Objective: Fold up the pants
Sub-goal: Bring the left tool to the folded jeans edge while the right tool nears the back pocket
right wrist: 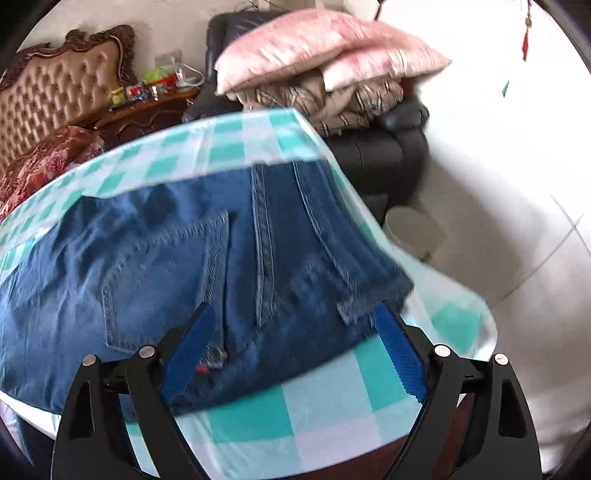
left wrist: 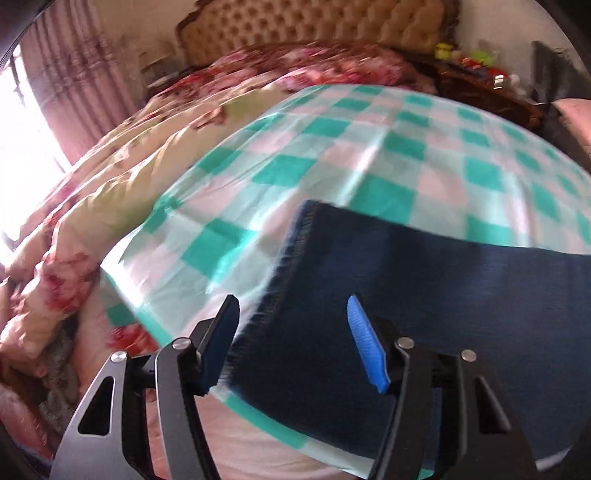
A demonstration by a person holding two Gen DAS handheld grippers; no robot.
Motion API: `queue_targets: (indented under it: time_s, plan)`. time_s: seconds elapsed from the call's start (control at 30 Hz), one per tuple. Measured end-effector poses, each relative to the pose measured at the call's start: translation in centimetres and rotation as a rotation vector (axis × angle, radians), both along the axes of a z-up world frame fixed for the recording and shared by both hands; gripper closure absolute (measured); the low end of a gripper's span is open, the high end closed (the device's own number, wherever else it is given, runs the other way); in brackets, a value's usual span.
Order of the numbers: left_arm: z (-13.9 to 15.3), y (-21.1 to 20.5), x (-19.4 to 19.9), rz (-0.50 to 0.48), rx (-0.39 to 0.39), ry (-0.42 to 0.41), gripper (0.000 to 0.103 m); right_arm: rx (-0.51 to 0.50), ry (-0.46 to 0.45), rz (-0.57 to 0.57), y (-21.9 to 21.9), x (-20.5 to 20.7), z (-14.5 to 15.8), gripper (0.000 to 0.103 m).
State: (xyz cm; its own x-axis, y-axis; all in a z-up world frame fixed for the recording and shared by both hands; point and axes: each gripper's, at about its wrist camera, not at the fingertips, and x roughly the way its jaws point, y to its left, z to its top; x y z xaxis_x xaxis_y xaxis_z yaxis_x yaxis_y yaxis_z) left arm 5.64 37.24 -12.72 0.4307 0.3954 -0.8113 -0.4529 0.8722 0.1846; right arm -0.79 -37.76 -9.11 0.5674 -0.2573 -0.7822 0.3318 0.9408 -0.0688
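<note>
Left gripper [left wrist: 291,332]: jaws spread wide, nothing between pads, poised over frayed hem end of pants [left wrist: 388,314], one finger off the cloth edge, other over denim. Right gripper [right wrist: 295,343]: jaws likewise apart, empty, hovering over waist/seat end of pants [right wrist: 221,266] nr back pocket [right wrist: 162,273] and centre seam. Pants lying flat on green-white checked cloth [right wrist: 280,417] covering the work surface; dark denim, appears already doubled leg on leg, w/ a frayed hem near right side in right wrist view. Beyond: floral quilt [left wrist: 110,177], tufted headboard [left wrist: 314,26], pink pillows [right wrist: 321,48] on dark armchair [right wrist: 380,155], cluttered nightstand [right wrist: 144,107]. Step judged: approach before grasp, prob. start of a lengthwise-to-short fold; no cloth lifted yet. Next move calls for lowering both tools, pinching all layers at hem and at waist edge, then carrying one end over the other w/o dragging checked cloth along. Both views motion-blurred. Small red mark nr right gripper's left pad, poss. a tag; no brand or writing legible.
</note>
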Motion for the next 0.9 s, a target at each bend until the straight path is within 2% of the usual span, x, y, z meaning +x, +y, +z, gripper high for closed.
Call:
queue_targets:
  time_s: [0.03, 0.1, 0.2, 0.27, 0.33, 0.37, 0.47, 0.57, 0.63, 0.7, 0.73, 0.8, 0.83, 0.9]
  plan:
    - [0.2, 0.1, 0.0, 0.019, -0.012, -0.011, 0.044, -0.009, -0.003, 0.002, -0.2, 0.2, 0.2, 0.018]
    - [0.8, -1.0, 0.2, -0.023, -0.02, -0.047, 0.044, -0.035, -0.019, 0.012, -1.1, 0.8, 0.2, 0.018]
    - [1.8, -4.8, 1.0, -0.152, -0.016, -0.087, 0.044, -0.099, 0.074, -0.032, -3.4, 2.1, -1.8, 0.022]
    - [2.6, -7.5, 1.0, -0.208, -0.025, -0.119, 0.044, -0.077, 0.144, -0.111, -5.8, 2.2, -2.8, 0.026]
    - [3.5, -11.1, 0.9, -0.286, -0.053, -0.147, 0.044, -0.012, 0.101, -0.134, -7.3, 1.1, -1.7, 0.03]
    - [3.8, -12.9, 1.2, -0.32, -0.068, -0.156, 0.044, -0.013, 0.062, -0.131, -7.3, 1.1, -0.7, 0.03]
    - [4.6, -21.2, 1.3, -0.503, -0.176, -0.186, 0.042, -0.021, -0.004, -0.055, -6.3, 2.6, 1.3, 0.03]
    - [4.5, -30.9, 0.9, -0.677, -0.284, -0.181, 0.042, 0.029, -0.037, 0.034, -4.8, 5.6, 1.9, 0.032]
    - [4.0, -37.7, -0.1, -0.803, -0.35, -0.164, 0.043, 0.007, -0.047, 0.105, -3.2, 8.0, 1.5, 0.035]
    - [3.5, -42.8, -0.9, -0.887, -0.373, -0.146, 0.043, -0.04, -0.022, 0.136, -2.2, 10.5, 0.2, 0.04]
    - [3.0, -45.5, -1.6, -0.921, -0.359, -0.134, 0.045, -0.046, -0.002, 0.131, -2.1, 11.0, -0.2, 0.047]
    - [1.6, -48.9, -2.5, -0.958, -0.356, -0.088, 0.049, -0.066, 0.087, 0.097, -2.9, 12.6, -2.8, 0.05]
    - [0.9, -49.7, -2.6, -0.965, -0.363, -0.056, 0.05, -0.049, 0.093, 0.097, -3.1, 12.7, -3.4, 0.049]
    - [-0.7, -50.2, -2.8, -0.952, -0.354, -0.004, 0.053, -0.034, 0.046, 0.076, -3.1, 11.4, -2.6, 0.05]
